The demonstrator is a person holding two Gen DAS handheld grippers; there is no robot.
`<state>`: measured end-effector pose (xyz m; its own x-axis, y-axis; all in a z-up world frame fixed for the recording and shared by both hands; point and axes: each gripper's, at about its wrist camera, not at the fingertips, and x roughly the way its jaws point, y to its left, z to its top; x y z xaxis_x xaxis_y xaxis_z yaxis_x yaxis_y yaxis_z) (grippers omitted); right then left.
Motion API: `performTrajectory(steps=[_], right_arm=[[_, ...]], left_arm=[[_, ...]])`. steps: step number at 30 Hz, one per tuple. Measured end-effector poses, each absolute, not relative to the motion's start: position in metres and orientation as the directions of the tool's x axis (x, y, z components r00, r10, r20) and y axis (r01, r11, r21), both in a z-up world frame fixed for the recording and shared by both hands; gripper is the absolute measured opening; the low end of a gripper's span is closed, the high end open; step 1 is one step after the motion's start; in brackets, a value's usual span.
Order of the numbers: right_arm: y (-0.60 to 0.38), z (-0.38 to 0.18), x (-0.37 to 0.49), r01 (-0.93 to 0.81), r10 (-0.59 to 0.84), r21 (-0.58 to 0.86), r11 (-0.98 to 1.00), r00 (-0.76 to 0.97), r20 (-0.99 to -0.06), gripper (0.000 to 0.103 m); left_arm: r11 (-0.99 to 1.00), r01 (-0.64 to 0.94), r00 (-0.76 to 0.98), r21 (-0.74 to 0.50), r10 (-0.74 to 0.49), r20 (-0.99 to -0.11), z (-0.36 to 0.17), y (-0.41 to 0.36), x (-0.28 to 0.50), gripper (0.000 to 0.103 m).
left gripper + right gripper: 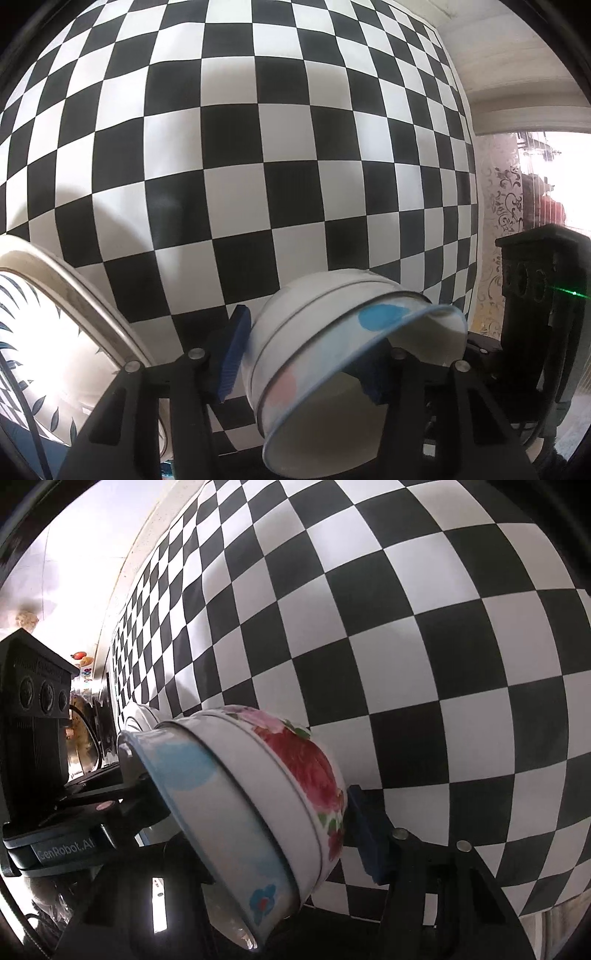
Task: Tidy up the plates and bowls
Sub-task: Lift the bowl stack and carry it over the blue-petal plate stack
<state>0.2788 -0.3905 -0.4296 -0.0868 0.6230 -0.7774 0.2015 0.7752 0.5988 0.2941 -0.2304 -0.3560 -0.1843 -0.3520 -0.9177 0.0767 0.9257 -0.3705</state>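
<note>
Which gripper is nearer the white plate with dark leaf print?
Left. The left gripper sits right beside the plate; the right gripper is across the blue-rimmed white bowl from it.

Tilted bowl held by left gripper

A white bowl (pixel 332 354) is gripped at its rim by the left gripper (pixel 303 365), above the checkered tabletop (pixel 258 147).

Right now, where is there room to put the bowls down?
The checkered cloth lies bare ahead of the bowl, past the leaf-print plate on its left. It is crowded near the cloth's edge, where plate, bowl and the other gripper bunch together.
</note>
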Motion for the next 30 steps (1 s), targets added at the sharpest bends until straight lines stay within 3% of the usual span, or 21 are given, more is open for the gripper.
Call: performTrajectory(steps=[17, 30], right_arm=[[-0.354, -0.386, 0.285, 0.194, 0.659, 0.635, 0.748, -0.103, -0.745, 0.058], [-0.269, -0.354, 0.283, 0.142, 0.690, 0.675, 0.724, -0.141, -0.710, 0.058]], left_arm=[[0.930, 0.088, -0.161, -0.358, -0.341, -0.926, -0.315, -0.207, 0.293, 0.049], [0.942, 0.056, -0.120, -0.330, -0.322, -0.939, -0.279, -0.127, 0.287, 0.049]])
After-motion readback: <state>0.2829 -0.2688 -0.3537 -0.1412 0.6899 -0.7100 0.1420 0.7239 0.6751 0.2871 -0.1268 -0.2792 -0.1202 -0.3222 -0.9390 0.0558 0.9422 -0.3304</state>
